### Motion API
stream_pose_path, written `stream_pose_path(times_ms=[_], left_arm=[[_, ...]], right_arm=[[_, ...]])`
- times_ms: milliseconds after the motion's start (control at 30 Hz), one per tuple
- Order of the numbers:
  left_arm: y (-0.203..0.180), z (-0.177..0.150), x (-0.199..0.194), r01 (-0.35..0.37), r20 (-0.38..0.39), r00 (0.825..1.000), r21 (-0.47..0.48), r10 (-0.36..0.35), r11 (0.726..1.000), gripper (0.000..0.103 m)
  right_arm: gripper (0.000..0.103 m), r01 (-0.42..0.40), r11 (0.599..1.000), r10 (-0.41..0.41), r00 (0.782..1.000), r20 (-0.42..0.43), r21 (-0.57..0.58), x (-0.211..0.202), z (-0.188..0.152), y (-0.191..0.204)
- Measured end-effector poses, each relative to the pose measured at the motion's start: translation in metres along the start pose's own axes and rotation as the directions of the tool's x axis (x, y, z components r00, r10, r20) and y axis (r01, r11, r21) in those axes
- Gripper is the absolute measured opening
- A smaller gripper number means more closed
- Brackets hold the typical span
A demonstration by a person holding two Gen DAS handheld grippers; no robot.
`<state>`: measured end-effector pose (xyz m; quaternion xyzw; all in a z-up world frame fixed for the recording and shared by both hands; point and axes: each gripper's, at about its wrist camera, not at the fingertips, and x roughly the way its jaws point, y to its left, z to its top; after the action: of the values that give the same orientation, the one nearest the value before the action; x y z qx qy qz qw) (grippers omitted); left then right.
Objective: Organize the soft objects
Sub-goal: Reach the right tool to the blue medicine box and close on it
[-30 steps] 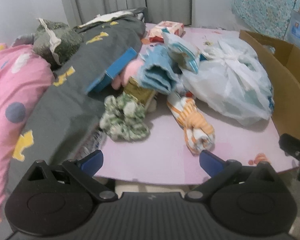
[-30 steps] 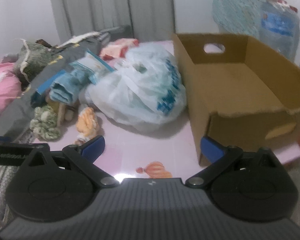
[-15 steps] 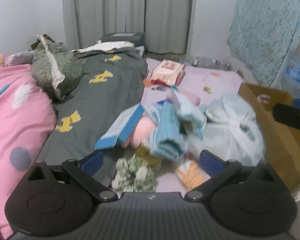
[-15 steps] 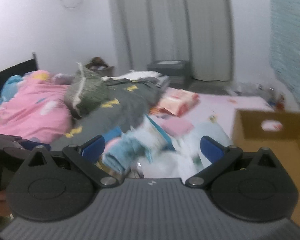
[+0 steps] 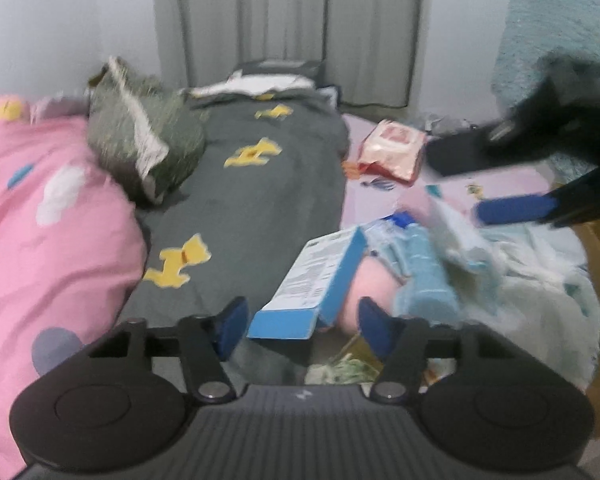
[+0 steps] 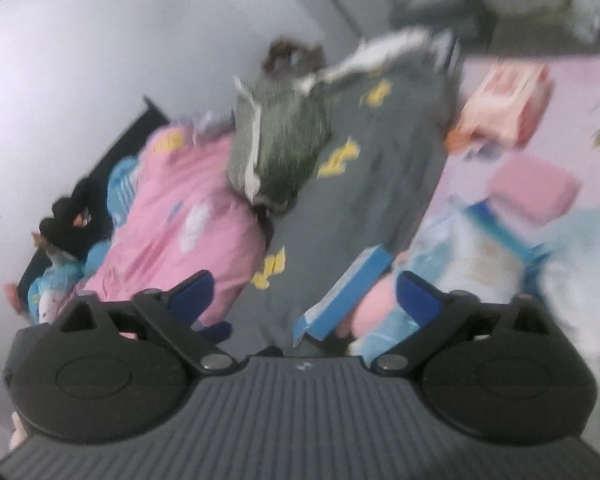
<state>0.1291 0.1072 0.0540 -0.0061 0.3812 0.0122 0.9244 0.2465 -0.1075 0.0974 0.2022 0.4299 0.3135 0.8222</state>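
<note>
Nearest you, your left claw [image 5: 300,322] is closing with nothing pressed between its blue pads, aimed low over a blue-and-white carton [image 5: 312,284] that leans on the heap of soft things: a pink plush [image 5: 366,280] and a rolled light-blue cloth [image 5: 424,276], likely your first pick. Your right claw [image 6: 300,294], also narrowing and empty, points at the same pile on the pink bench [image 5: 380,208], beside a grey blanket [image 5: 268,200] and pink quilt [image 5: 40,220]. Farther off lie a green pillow [image 5: 144,144] and wipes pack [image 5: 392,148]; blur smears everything, and no box for sorting is clearly visible.
</note>
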Motion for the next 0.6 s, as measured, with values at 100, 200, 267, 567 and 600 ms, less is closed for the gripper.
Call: stream_pose_path(times_ms=[100, 200, 267, 567, 600], left_arm=[[0.015, 0.006, 0.019, -0.005, -0.03, 1.0, -0.042, 0.003, 0.999, 0.045], [0.024, 0.013, 0.039, 0.007, -0.077, 0.997, -0.055, -0.011, 0.998, 0.044], [0.026, 0.015, 0.052, 0.037, -0.12, 0.992, -0.056, -0.043, 0.998, 0.044], [0.032, 0.024, 0.091, 0.102, -0.225, 0.967, -0.097, -0.122, 0.99, 0.058], [0.034, 0.026, 0.094, 0.11, -0.232, 0.964, -0.105, -0.132, 0.988, 0.064]], right_arm=[[0.07, 0.017, 1.0, -0.014, 0.993, -0.118, 0.026, 0.058, 0.007, -0.003], [0.052, 0.068, 0.996, -0.054, 0.978, -0.199, 0.062, 0.1, 0.007, -0.011], [0.051, 0.093, 0.993, -0.074, 0.973, -0.22, 0.076, 0.114, 0.006, -0.015], [0.049, 0.096, 0.987, -0.058, 0.961, -0.271, 0.131, 0.15, 0.015, -0.035], [0.048, 0.095, 0.987, -0.056, 0.96, -0.275, 0.133, 0.152, 0.016, -0.037]])
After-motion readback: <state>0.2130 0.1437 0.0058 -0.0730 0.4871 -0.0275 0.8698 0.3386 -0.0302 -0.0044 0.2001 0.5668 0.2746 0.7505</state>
